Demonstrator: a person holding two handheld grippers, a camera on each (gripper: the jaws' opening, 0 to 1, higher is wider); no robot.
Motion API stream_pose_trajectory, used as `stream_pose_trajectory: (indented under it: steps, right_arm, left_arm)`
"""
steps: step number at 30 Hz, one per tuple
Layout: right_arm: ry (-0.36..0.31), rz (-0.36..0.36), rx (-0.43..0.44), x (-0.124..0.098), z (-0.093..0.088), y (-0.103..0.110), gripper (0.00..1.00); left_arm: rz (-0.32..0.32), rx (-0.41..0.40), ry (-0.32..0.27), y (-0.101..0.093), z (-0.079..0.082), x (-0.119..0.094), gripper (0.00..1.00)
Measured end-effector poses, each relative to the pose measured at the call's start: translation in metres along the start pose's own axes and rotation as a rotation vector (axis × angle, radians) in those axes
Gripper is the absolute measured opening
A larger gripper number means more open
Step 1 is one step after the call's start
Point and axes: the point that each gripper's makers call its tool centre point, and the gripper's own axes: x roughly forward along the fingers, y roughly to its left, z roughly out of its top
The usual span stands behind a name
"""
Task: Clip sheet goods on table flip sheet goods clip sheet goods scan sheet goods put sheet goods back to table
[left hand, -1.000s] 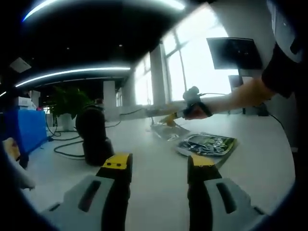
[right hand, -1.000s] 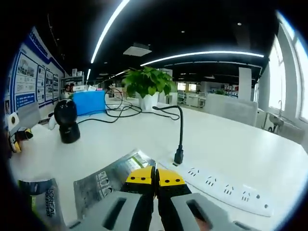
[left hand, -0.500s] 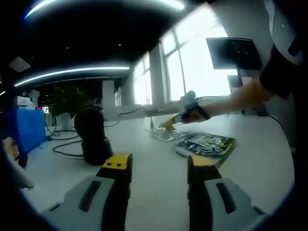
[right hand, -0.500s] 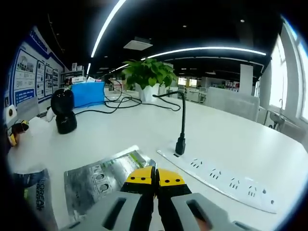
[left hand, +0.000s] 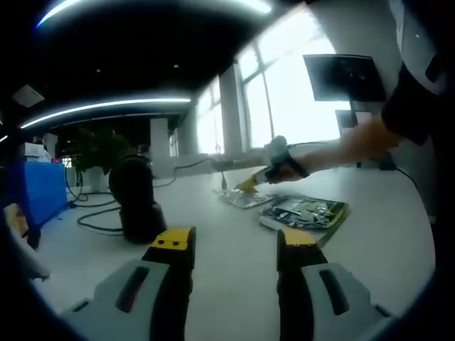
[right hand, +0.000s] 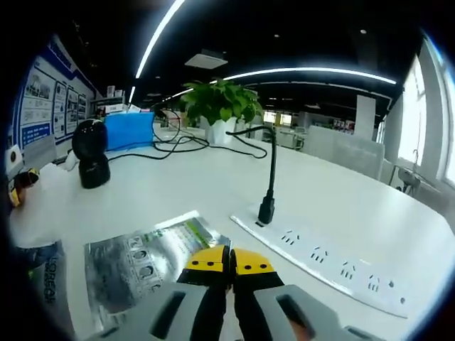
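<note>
Left claw [left hand: 235,244] spread, idle over the surface [left hand: 213,234], well short of the packet stack [left hand: 306,212]. Right claw [right hand: 229,258] pressed onto the edge of a silver sheet packet [right hand: 142,259] beside the power strip [right hand: 320,266]. Judged light, floppy, slick; best pinched at the sealed edge.

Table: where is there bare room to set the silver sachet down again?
The table is bare between the black scanner and the power strip. It is also bare beyond the strip, toward the plant. It is crowded near the right hand-held gripper, where the silver sachet lies beside another packet.
</note>
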Motion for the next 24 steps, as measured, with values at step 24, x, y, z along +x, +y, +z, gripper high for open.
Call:
stream_pose_trajectory:
  steps: [24]
  right_arm:
    - [-0.138, -0.104, 0.098, -0.030, 0.036, -0.017, 0.30]
  left_arm:
    - [-0.006, 0.006, 0.000, -0.002, 0.000, 0.000, 0.38]
